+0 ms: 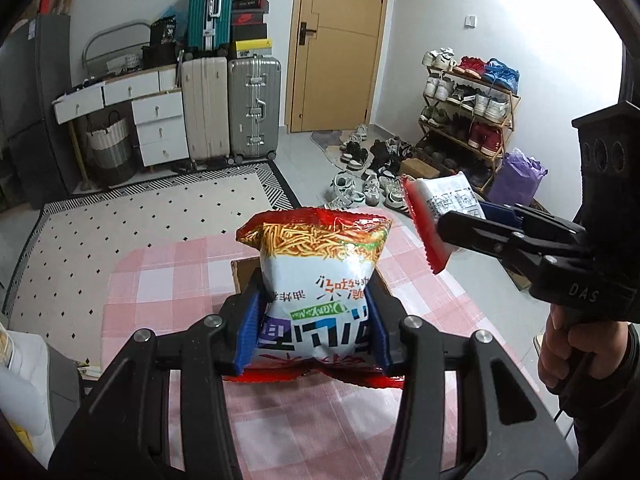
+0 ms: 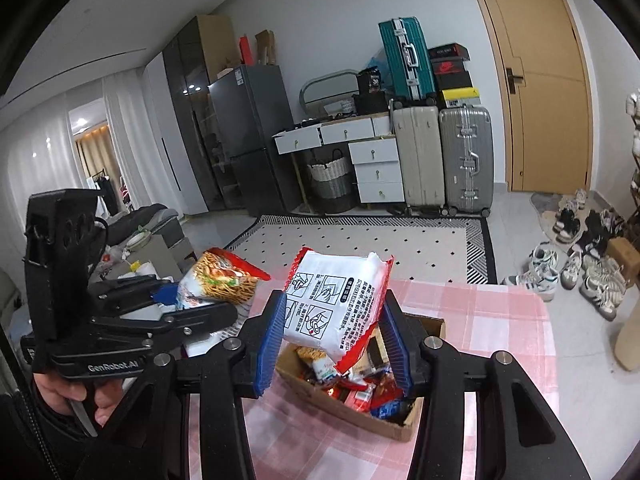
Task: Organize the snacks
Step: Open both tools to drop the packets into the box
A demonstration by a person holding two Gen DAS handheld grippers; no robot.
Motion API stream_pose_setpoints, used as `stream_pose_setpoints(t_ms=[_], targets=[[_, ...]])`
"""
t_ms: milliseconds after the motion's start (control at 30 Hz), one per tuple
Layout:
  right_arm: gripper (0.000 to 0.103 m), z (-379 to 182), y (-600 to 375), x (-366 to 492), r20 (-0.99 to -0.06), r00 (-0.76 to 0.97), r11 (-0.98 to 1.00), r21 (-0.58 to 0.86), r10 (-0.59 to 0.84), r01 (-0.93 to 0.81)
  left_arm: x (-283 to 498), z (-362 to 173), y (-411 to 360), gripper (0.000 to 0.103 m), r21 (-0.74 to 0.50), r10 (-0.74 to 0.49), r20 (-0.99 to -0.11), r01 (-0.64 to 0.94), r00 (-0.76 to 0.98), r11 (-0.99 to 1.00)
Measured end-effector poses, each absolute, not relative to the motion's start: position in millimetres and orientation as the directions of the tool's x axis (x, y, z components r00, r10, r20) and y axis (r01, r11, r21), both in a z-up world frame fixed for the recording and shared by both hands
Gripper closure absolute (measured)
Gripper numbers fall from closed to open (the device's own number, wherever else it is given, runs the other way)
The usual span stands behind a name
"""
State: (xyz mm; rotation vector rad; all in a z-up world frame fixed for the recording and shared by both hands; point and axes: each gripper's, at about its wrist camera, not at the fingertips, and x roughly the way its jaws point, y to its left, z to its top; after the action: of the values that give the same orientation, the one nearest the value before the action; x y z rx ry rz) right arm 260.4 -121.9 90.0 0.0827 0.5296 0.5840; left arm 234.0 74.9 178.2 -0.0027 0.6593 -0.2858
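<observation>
Two noodle packets aloft over the pink checked surface [image 2: 500, 320]: left gripper [image 1: 312, 320] clenched on the noodle-picture packet [image 1: 320, 264], right gripper [image 2: 334, 344] pinching the white instruction-side packet [image 2: 336, 300] above one cardboard box [image 2: 400, 424] of snacks. Slippery, puffy film; could squirm loose and drop outside the box.

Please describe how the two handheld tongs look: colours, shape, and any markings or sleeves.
Both tongs, left and right, are black plastic with silver bolts and ribbed blue pads. White lettering marks their pistol-style bodies. Dark sleeves cover both wrists.
</observation>
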Motion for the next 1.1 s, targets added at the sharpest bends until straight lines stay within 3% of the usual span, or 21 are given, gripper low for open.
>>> stream_pose_setpoints(t_ms=[200, 500, 700, 767, 800, 867, 1100], targets=[[0.057, 80.4, -118.8, 303.6, -0.495, 0.690, 0.845, 0.217, 0.527, -0.489, 298.7, 157.9, 64.4, 0.060, -0.108, -0.261, -0.640, 0.253, 0.722, 0.962], [0.057, 34.6, -111.2, 362.6, -0.571, 0.643, 0.851, 0.227, 0.510, -0.474, 386.9, 85.8, 61.6, 0.060, -0.171, -0.295, -0.691, 0.247, 0.660, 0.954], [0.056, -0.2, -101.8, 382.4, -0.609, 0.614, 0.852, 0.228, 0.502, -0.471, 409.4, 43.0, 55.8, 0.060, -0.179, -0.300, -0.716, 0.250, 0.631, 0.952], [0.053, -11.5, -98.8, 388.9, -0.634, 0.598, 0.853, 0.210, 0.491, -0.477, 407.2, 30.9, 54.9, 0.057, -0.147, -0.267, -0.726, 0.236, 0.634, 0.961], [0.050, -17.5, -96.3, 389.5, -0.649, 0.592, 0.856, 0.190, 0.477, -0.481, 409.8, 27.6, 54.2, 0.050, -0.142, -0.263, -0.732, 0.237, 0.629, 0.961], [0.040, -26.3, -93.7, 391.5, -0.668, 0.608, 0.877, 0.150, 0.430, -0.456, 411.2, 24.3, 54.8, 0.044, -0.129, -0.242, -0.729, 0.219, 0.640, 0.967], [0.036, -21.6, -104.2, 377.5, -0.624, 0.638, 0.875, 0.166, 0.450, -0.455, 395.6, 32.2, 51.9, 0.043, -0.119, -0.241, -0.709, 0.224, 0.663, 0.967]])
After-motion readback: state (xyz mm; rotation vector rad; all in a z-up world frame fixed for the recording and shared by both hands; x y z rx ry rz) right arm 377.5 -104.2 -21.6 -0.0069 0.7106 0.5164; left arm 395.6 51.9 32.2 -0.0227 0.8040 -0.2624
